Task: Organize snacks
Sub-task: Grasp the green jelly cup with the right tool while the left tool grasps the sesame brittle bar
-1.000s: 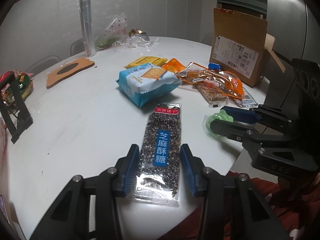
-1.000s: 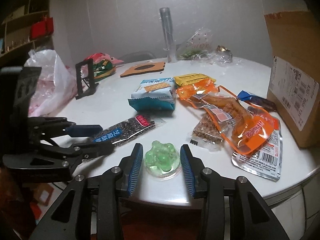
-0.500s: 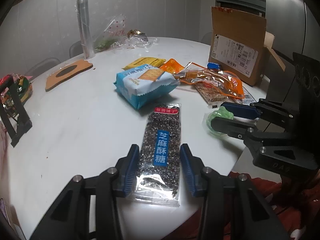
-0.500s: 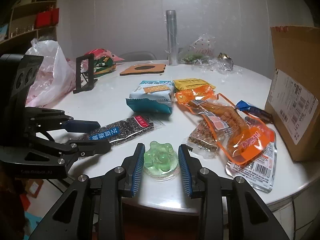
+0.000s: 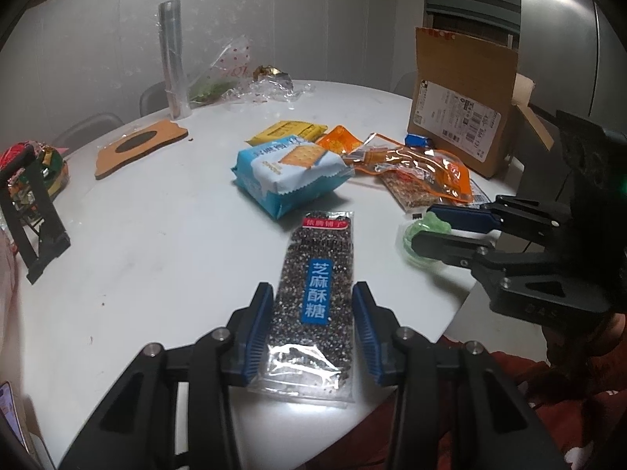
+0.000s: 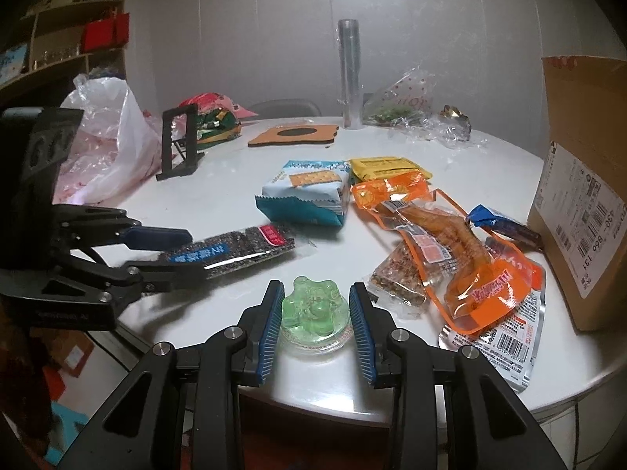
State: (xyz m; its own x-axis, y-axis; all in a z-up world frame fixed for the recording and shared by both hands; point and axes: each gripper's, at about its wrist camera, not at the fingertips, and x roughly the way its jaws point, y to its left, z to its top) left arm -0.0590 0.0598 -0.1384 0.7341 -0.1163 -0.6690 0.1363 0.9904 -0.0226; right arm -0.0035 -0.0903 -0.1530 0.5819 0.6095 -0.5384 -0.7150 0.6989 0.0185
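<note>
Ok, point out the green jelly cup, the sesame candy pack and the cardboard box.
green jelly cup (image 6: 314,309), right wrist view, green top.
sesame candy pack (image 5: 318,293), left wrist view, blue label.
cardboard box (image 5: 458,117), left wrist view, shipping label.

cardboard box (image 6: 580,180): cut by right edge | barcode pouch (image 6: 505,337): partly under orange pouch (image 6: 450,250)

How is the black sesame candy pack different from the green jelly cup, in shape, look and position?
The black sesame candy pack is long, flat and dark with a blue label; the green jelly cup is small, round and translucent green. The pack lies between the fingers of the left tool; the cup sits between the fingers of the right tool. Both rest near the front edge of the white table.
</note>
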